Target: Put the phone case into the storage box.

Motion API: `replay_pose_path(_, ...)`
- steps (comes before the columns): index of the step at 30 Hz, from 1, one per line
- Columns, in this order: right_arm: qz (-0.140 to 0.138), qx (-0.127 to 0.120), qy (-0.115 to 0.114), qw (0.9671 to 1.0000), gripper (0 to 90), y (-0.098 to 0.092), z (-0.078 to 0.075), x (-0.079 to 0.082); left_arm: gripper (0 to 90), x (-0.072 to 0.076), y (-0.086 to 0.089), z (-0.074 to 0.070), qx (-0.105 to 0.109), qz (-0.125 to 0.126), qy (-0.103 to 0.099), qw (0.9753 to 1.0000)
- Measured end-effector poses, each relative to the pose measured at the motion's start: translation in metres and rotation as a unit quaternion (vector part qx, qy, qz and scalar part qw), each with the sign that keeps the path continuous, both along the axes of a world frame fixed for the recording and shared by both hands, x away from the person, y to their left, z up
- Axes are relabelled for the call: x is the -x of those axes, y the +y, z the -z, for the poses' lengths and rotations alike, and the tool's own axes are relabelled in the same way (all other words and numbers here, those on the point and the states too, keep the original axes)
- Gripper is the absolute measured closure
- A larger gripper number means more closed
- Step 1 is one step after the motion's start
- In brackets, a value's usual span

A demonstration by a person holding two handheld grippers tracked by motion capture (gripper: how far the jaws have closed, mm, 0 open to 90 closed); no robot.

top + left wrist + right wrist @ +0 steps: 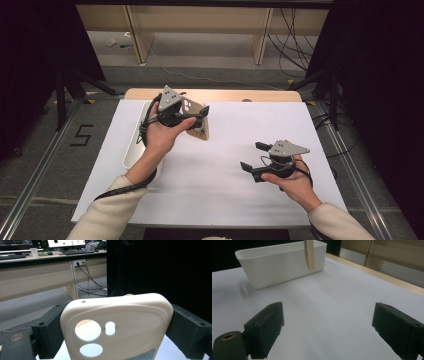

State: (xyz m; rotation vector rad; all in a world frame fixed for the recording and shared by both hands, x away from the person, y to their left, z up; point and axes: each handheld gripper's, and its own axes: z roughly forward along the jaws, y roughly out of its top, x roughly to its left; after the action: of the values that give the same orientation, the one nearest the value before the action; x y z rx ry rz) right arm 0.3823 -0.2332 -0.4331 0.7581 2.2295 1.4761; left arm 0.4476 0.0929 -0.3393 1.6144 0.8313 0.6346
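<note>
Phone case (120,325) sits clamped between the two black jaws of my left gripper (192,117), one jaw pressing each long edge. It is a cream, rubbery shell with rounded corners; in the left gripper view I see a raised oval panel with two round camera cut-outs and a small slot beside them. In the high view the phone case (197,125) hangs lifted off the table, tilted, just to the right of the white bin (134,145), above the white table top (225,165). My left hand (162,132) wraps the gripper's body from below, and the grey three-cornered plate rides on top.

My right gripper (252,156) is held low over the right half of the table, well apart from the case, its jaws pointing left. They stand wide apart with nothing between them; in the right gripper view only bare white surface lies between them. My right hand (292,180) holds it from behind.

From the right gripper view the white bin (279,262) stands farther off on the table, an oblong tub with a plain rim, and the case (309,253) shows edge-on as a thin tan strip hanging in front of the bin's wall. Whether anything lies inside the bin I cannot tell.
</note>
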Motion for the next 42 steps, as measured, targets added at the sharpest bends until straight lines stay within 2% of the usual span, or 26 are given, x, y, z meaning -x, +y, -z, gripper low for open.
replay_pose_path(6, 0.003, -0.001, 0.0, 1.0, 11.6, -0.004, 0.0, 0.003, 10.8, -0.001, 0.003, -0.001, -0.011, -0.009, -0.003, 0.9999)
replay_pose_path(15, 0.008, 0.001, -0.001, 1.0, 11.8, -0.008, 0.001, 0.007, 10.9, -0.003, 0.009, -0.004, -0.014, -0.016, -0.004, 0.9998)
replay_pose_path(42, 0.018, -0.004, 0.004, 0.9998, 12.2, -0.013, 0.003, 0.009, 10.9, -0.008, 0.026, -0.011, -0.013, -0.04, -0.01, 0.9991)
